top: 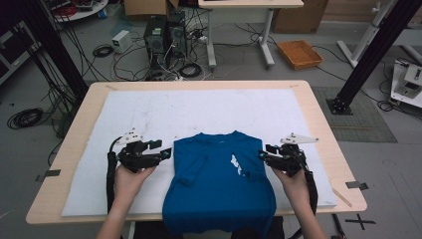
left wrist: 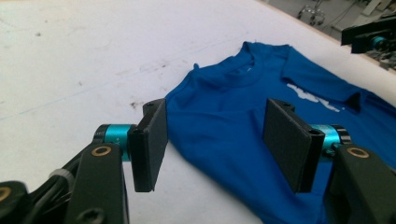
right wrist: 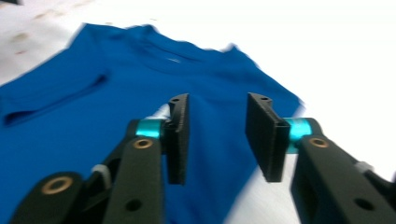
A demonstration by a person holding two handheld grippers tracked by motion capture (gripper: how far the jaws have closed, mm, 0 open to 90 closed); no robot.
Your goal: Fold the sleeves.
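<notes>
While blue shirt (top: 219, 181) lies folded-sleeved on white mat (top: 149, 112), left tool (top: 166, 152), right tool (top: 262, 154) flank edges, agape, empty.

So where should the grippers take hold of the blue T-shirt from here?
At its two shoulder edges, each from its own side. The blue T-shirt lies flat, sleeves folded inward, hem hanging over the table's near edge. The left gripper and right gripper flank the shoulders, jaws open, so a low sideways pinch of each folded edge looks best.
</notes>
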